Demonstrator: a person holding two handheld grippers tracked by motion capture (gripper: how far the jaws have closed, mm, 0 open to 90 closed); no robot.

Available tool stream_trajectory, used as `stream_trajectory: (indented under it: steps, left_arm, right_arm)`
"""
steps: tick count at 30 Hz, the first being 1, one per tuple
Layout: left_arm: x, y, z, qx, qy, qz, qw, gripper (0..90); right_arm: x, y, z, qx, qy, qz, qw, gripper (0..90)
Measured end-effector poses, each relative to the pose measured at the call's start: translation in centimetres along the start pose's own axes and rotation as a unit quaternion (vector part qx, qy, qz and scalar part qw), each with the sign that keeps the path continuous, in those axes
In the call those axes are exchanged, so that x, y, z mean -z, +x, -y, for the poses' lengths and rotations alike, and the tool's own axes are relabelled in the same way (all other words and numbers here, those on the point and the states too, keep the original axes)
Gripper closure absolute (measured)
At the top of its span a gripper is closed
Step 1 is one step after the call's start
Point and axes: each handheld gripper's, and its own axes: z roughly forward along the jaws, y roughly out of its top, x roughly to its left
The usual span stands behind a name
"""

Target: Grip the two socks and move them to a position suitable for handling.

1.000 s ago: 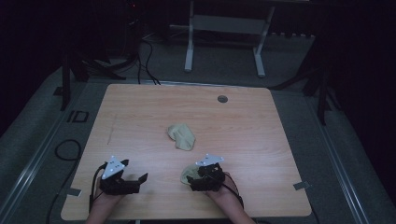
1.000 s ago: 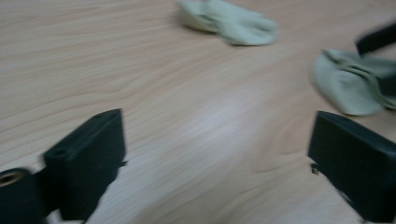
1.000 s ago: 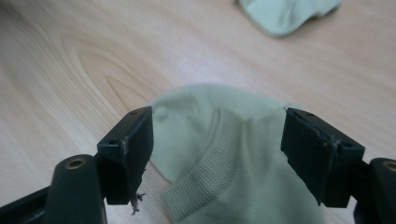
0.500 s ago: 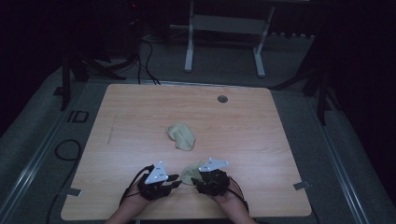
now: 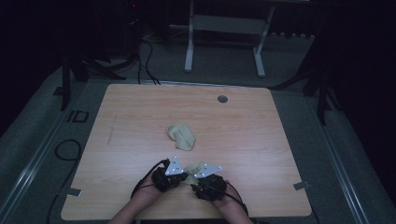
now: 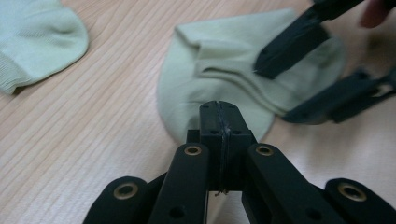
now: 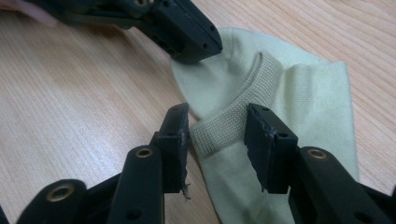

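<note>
My left gripper (image 6: 219, 122) has its jaws pressed flat together, with nothing visibly caught between them, at the rounded edge of the pale green knitted sock (image 6: 224, 70) lying flat at the near edge of the light wooden table (image 5: 261, 135), right between my two hands. My right gripper (image 7: 217, 135) stands with its jaws parted a moderate way, straddling the sock's ribbed cuff band (image 7: 238, 116), one jaw on each side and neither yet pinching it (the band runs up between them like a raised ridge). So I judge the work is at its start: the sock is reached and lined up, but no real grip is taken. A second pale green sock (image 5: 182, 135) sits crumpled toward the middle of the table, well apart from my hands and untouched. Seizing the cuff, then pairing or folding the two socks, all seems left to do.
</note>
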Motion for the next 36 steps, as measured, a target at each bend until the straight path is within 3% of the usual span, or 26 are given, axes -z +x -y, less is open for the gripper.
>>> stream_trajectory:
  steps: [4, 5, 7, 10, 16, 22, 28, 29, 33, 36]
  left_arm:
    - [-0.2, 0.2, -0.1, -0.004, 0.0, -0.005, 1.0, 89.3]
    - [-0.3, 0.4, -0.2, -0.005, -0.001, -0.006, 1.0, 89.3]
    - [-0.2, 0.4, -0.1, -0.012, -0.001, -0.005, 0.9999, 89.4]
    - [-0.2, 0.4, 0.0, -0.017, -0.003, -0.006, 0.9998, 89.3]
    - [-0.3, 0.3, 0.0, -0.02, -0.005, -0.009, 0.9998, 89.4]
    - [-0.2, 0.2, 0.0, -0.023, -0.005, -0.01, 0.9997, 89.4]
    - [-0.2, 0.2, 0.0, -0.03, -0.006, -0.013, 0.9994, 89.4]
    - [-0.2, 0.2, 0.0, -0.031, -0.006, -0.012, 0.9994, 89.4]
    - [-0.3, 0.2, 0.0, -0.032, -0.007, -0.013, 0.9994, 89.4]
    - [-0.3, 0.2, 0.0, -0.033, -0.008, -0.012, 0.9993, 89.4]
  right_arm:
    - [0.0, 0.3, 0.0, 0.012, 0.004, 0.01, 0.9999, 62.6]
    - [0.0, 0.5, -0.2, 0.019, 0.009, 0.015, 0.9996, 70.1]
    - [0.0, 0.4, -0.3, 0.015, 0.012, 0.005, 0.9998, 78.1]
    - [0.1, 0.1, -0.5, 0.01, 0.017, -0.008, 0.9998, 81.6]
    - [1.4, -0.2, -0.8, 0.007, 0.0, -0.01, 0.9999, 81.8]
    - [3.7, -0.8, -1.4, -0.003, -0.032, -0.013, 0.9994, 81.8]
    - [6.3, -2.2, -1.3, -0.024, -0.062, 0.002, 0.9977, 81.8]
    - [7.0, -3.0, -1.1, -0.033, -0.069, 0.01, 0.997, 81.8]
    - [7.9, -4.7, -0.3, -0.057, -0.072, 0.024, 0.9955, 81.7]
    - [8.1, -5.0, 0.0, -0.064, -0.073, 0.026, 0.995, 81.7]
